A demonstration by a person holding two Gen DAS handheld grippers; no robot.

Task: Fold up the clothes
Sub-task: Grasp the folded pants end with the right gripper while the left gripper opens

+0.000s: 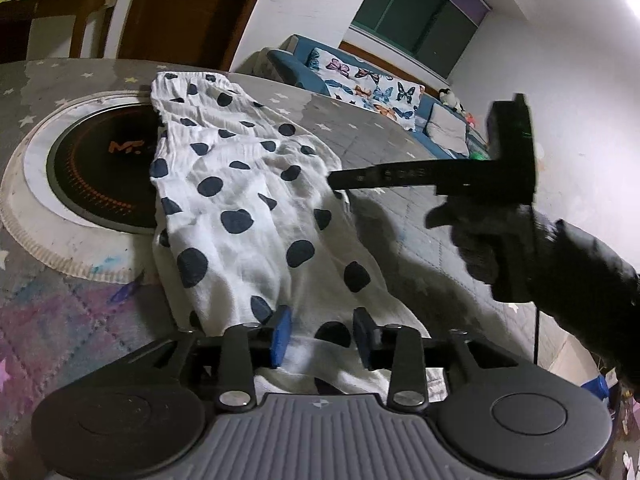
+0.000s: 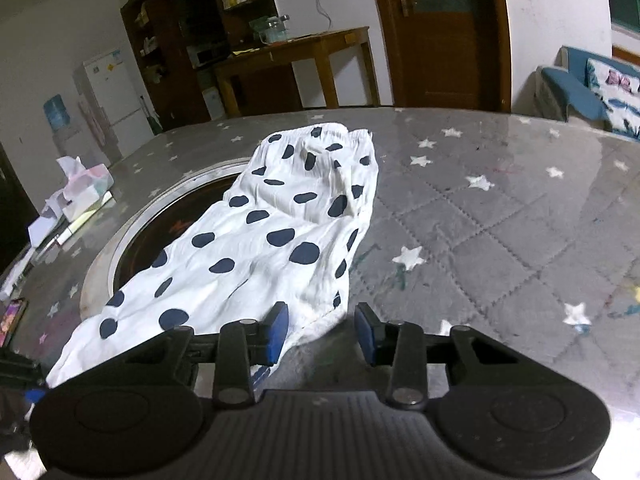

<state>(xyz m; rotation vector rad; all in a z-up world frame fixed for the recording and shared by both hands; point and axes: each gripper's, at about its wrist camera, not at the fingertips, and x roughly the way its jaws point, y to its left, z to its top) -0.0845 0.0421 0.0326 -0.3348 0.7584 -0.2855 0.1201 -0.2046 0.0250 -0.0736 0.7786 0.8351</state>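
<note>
White trousers with dark blue dots (image 1: 248, 208) lie stretched out on the grey star-patterned table cover (image 1: 384, 148), waistband at the far end. My left gripper (image 1: 322, 336) is open, its blue pads either side of the near hem, the cloth running between them. My right gripper (image 1: 332, 182) shows in the left wrist view as a dark tool in a gloved hand, its tip over the right edge of the trousers. In the right wrist view the trousers (image 2: 256, 248) lie ahead and left; my right gripper (image 2: 322, 334) is open, with the near hem corner by its left pad.
A round black hotplate (image 1: 100, 168) is set into the table, partly under the trousers. A tissue box (image 2: 86, 184), papers and a phone (image 2: 12, 316) lie at the table's left edge. A blue sofa (image 1: 380, 92) stands beyond the table.
</note>
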